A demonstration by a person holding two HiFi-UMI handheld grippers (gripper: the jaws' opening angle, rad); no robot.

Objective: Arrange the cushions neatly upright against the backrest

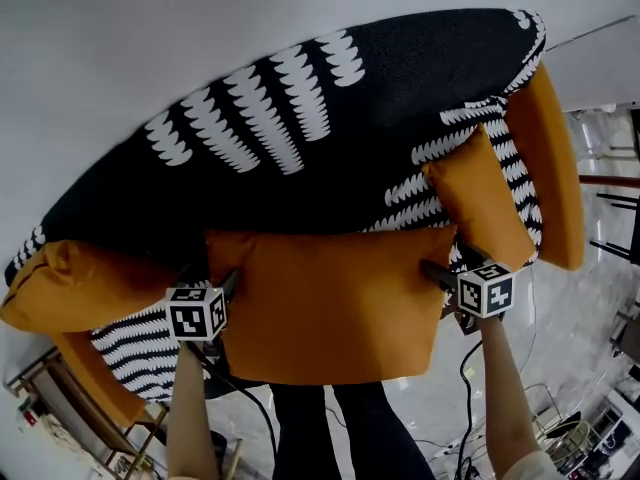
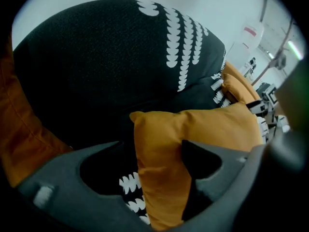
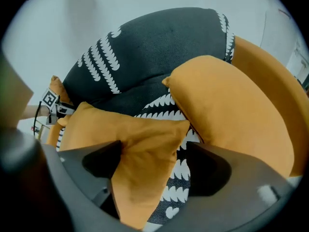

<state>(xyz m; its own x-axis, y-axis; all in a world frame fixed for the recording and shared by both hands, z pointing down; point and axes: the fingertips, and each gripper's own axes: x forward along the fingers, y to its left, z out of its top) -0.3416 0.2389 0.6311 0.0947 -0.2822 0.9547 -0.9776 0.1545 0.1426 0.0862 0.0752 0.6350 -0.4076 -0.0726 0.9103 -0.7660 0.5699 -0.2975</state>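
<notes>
A person holds both tongs at the two lower corners of the middle orange cushion (image 1: 335,308), which fills the centre of the head view. Its upper edge meets the lower edge of the black backrest (image 1: 330,128), patterned with white scallop rows.

The left gripper (image 1: 210,286) is at the cushion's left corner. In the left gripper view its jaws are spread, with that corner between them: the right-hand jaw lies against the fabric and the left-hand jaw stands clear of it, so nothing is pinched.

The right gripper (image 1: 455,268) is at the opposite corner. In the right gripper view its jaws are spread as well. The corner rests by the left-hand jaw, and the striped seat (image 3: 178,178) shows in the gap before the right-hand jaw.

A second orange cushion (image 1: 480,198) leans at the right of the frame, just beside the orange side panel (image 1: 555,158). A third cushion (image 1: 80,283) lies at the lower left, against the sofa's other end.

The only print near the tongs is the black-and-white square markers on each gripper's cube (image 1: 195,311). In the upper right of the left gripper view, a white object (image 2: 251,33) carries a red label too blurred to read.
</notes>
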